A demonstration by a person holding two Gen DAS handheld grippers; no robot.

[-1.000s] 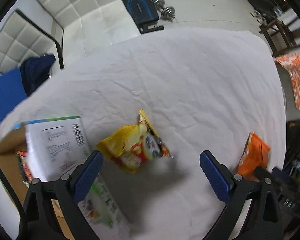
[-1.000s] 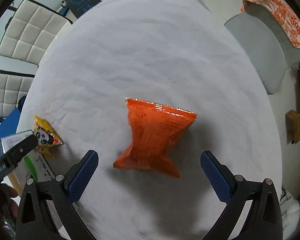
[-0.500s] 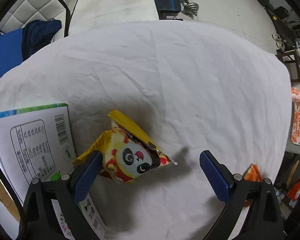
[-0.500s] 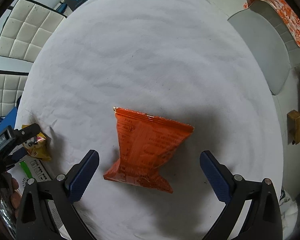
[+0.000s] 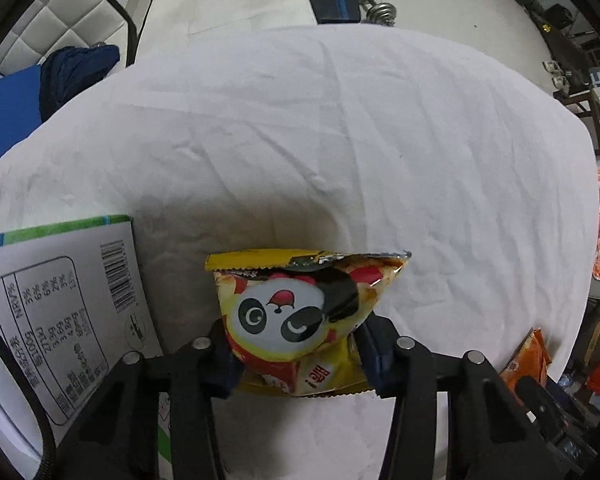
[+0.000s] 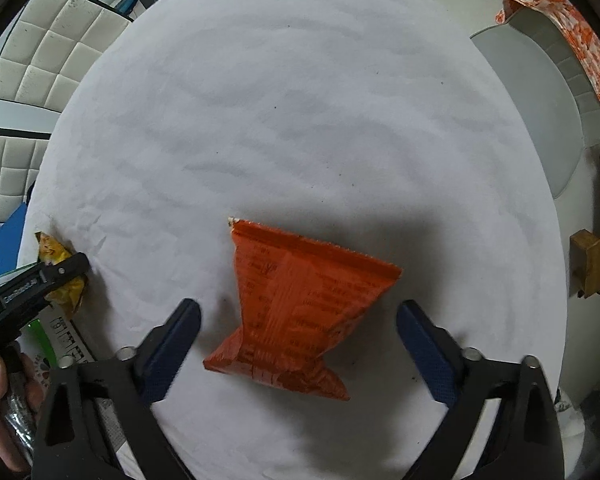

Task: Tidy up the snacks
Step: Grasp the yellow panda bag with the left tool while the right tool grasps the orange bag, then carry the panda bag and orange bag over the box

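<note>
A yellow snack bag with a panda face (image 5: 300, 312) sits between the blue pads of my left gripper (image 5: 296, 356), which is shut on its lower half. The same yellow bag (image 6: 62, 276) shows at the far left of the right wrist view, pinched by the left gripper. An orange snack bag (image 6: 300, 312) lies flat on the white tablecloth (image 6: 300, 120), printed back up. My right gripper (image 6: 298, 324) hovers over it, open, one finger on each side of the bag. The orange bag (image 5: 526, 356) also peeks in at the lower right of the left wrist view.
A cardboard box with a white nutrition-label flap (image 5: 60, 312) stands at the table's left edge beside the yellow bag. White padded chairs (image 6: 48, 52) and a grey chair with an orange cloth (image 6: 548, 92) ring the table. A hand (image 6: 0, 400) holds the left gripper.
My left gripper moved onto the yellow panda bag and shut on it. The right gripper dropped a little closer to the orange bag and stays open.
</note>
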